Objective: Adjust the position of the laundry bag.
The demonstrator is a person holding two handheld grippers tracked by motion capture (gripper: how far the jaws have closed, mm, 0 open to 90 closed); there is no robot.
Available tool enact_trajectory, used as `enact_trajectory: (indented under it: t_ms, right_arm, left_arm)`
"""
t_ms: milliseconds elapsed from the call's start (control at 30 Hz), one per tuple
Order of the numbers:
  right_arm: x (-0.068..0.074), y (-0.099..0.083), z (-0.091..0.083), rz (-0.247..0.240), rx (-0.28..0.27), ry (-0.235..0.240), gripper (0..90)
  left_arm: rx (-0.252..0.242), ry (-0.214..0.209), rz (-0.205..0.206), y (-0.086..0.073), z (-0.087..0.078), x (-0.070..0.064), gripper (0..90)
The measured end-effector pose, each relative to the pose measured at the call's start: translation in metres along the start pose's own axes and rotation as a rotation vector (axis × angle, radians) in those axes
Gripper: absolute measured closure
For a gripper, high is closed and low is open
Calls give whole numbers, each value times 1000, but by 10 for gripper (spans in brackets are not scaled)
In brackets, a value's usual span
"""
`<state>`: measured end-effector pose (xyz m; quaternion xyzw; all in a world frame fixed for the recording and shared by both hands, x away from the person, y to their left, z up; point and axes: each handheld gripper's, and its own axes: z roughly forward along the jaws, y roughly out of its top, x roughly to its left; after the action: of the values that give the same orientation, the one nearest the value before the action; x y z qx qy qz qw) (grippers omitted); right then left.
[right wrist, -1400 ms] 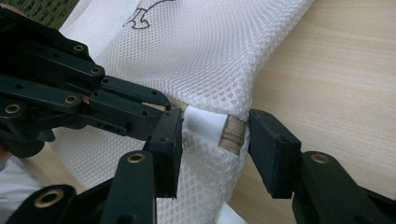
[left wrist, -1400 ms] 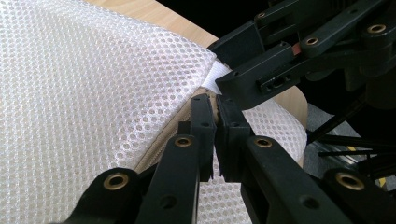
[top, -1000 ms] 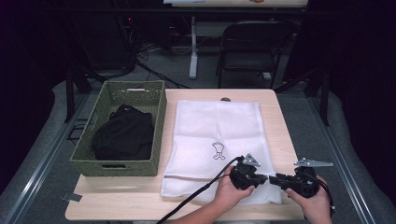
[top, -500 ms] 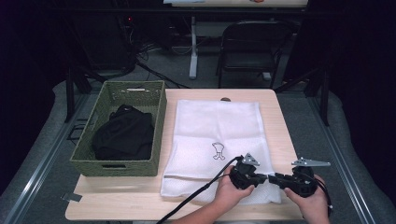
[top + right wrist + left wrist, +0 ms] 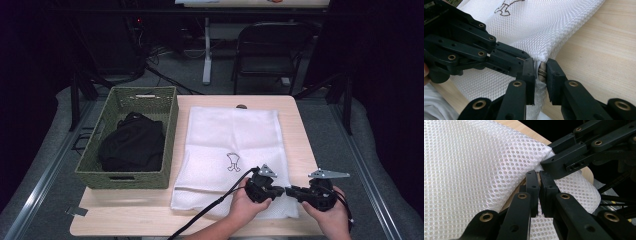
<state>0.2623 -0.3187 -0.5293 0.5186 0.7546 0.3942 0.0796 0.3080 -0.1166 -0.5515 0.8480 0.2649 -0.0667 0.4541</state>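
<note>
Working at the near right corner of the white mesh bag [image 5: 232, 150], we hold both grippers against its edge. Our left gripper [image 5: 539, 176] has its jaws pressed together on a fold of the mesh, and our right gripper [image 5: 540, 71] pinches the bag's edge right beside it, a small ridged metal piece [image 5: 542, 70] showing between its jaws; what that piece is we cannot tell for sure. From above, the left gripper [image 5: 270, 189] and right gripper [image 5: 292, 191] meet tip to tip at that corner. The bag lies flat on a light wooden table [image 5: 305, 135], covering most of its middle, a small printed figure [image 5: 232, 161] on the mesh. Left of the bag, just beside it, stands a green woven basket [image 5: 167, 107] holding black cloth [image 5: 132, 147]. Beyond the bag's far edge, past the table, a dark folding chair [image 5: 265, 55] stands on grey carpet in a dim room, with cables [image 5: 150, 52] trailing across the floor.
</note>
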Motion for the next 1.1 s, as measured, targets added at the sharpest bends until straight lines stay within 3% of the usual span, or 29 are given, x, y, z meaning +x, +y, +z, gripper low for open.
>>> enact_trajectory:
  t_ms: [467,667,1100]
  right_arm:
    - [-1,1,2,14,-1,10,802]
    - [0,2,1,-4,6,5,820]
    - [1,1,0,-24,-5,-12,830]
  left_arm:
    - [-8,3,4,1,-2,0,868]
    - [-5,2,3,1,-3,0,869]
    - [-10,1,-47,0,-3,-1,869]
